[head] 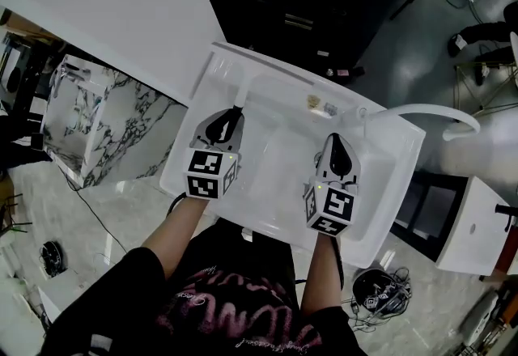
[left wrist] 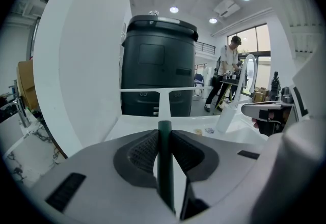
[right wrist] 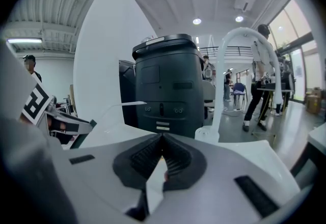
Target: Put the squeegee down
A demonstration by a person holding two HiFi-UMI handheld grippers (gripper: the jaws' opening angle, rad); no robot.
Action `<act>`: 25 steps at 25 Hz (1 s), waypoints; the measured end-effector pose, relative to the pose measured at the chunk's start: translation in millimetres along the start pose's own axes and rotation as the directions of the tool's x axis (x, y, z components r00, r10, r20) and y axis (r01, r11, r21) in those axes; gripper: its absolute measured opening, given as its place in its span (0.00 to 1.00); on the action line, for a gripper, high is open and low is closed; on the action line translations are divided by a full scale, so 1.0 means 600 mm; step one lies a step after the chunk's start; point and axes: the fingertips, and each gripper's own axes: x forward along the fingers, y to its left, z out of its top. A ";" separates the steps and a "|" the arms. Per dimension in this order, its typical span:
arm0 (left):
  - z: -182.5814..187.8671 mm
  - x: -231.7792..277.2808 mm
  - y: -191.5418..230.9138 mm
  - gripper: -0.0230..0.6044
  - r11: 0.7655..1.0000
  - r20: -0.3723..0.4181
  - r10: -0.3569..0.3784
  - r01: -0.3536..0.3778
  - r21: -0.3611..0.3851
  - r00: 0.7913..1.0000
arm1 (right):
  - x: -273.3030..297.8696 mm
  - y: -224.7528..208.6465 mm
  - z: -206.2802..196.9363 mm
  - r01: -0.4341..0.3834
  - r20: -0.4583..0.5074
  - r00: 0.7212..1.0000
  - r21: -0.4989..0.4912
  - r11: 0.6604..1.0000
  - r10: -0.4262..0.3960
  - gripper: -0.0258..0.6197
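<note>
1. Judged not yet done: squeegee (left wrist: 164,152) clamped by its dark handle between the closed fingers of the left gripper (head: 233,113).
2. Held pointing away from the person, with the white blade out ahead, above the back left part of the sink (head: 212,51). Could not tell whether the blade touched the sink or hung just above it.
3. Found the right gripper (head: 335,141) with fingers pressed together on nothing, hovering over the right half of the sink, well apart from the squeegee.
4. Left to do, as a judgement: lower the squeegee until it rests on a surface, spread the left fingers, then draw the gripper back without dragging the handle along.
5. Edges to mind:
   - Bounded on the left by a white wall (head: 121,14) close beside the sink's left rim.
   - Crossed on the right by a curved white faucet (head: 421,110) arching over the far right corner.
   - Marked along the back rim by a few small items (head: 320,106), too small to name.
   - Backed by a tall dark bin (left wrist: 159,60) beyond the sink.
6. Open room: wide bare basin floor between and in front of the two grippers, judged the easiest place to lay the squeegee flat. Less room toward the wall side and the back rim.
</note>
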 end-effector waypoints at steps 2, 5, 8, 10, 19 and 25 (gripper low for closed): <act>-0.008 0.005 0.000 0.17 1.000 -0.012 0.001 -0.001 -0.001 1.000 | 0.002 -0.002 -0.009 0.001 -0.010 1.000 0.005 1.000 -0.001 0.07; -0.021 0.011 -0.002 0.17 1.000 -0.032 -0.003 0.003 -0.004 0.999 | 0.004 -0.003 -0.024 -0.001 -0.025 1.000 0.011 1.000 0.001 0.07; -0.033 0.016 -0.004 0.17 1.000 -0.050 -0.004 0.004 0.000 0.999 | 0.007 -0.002 -0.033 -0.003 -0.033 0.999 0.013 1.000 0.004 0.07; -0.040 0.020 -0.006 0.17 1.000 -0.061 -0.004 0.004 0.004 0.998 | 0.009 -0.003 -0.037 -0.004 -0.038 0.999 0.012 1.000 0.004 0.07; -0.076 0.028 -0.002 0.17 1.000 -0.107 0.006 -0.005 0.008 0.994 | 0.016 -0.006 -0.074 -0.003 -0.076 0.997 0.032 0.999 0.005 0.07; -0.100 0.039 0.000 0.17 1.000 -0.138 0.012 -0.011 0.003 0.990 | 0.023 -0.009 -0.095 -0.008 -0.097 0.995 0.031 0.999 0.011 0.07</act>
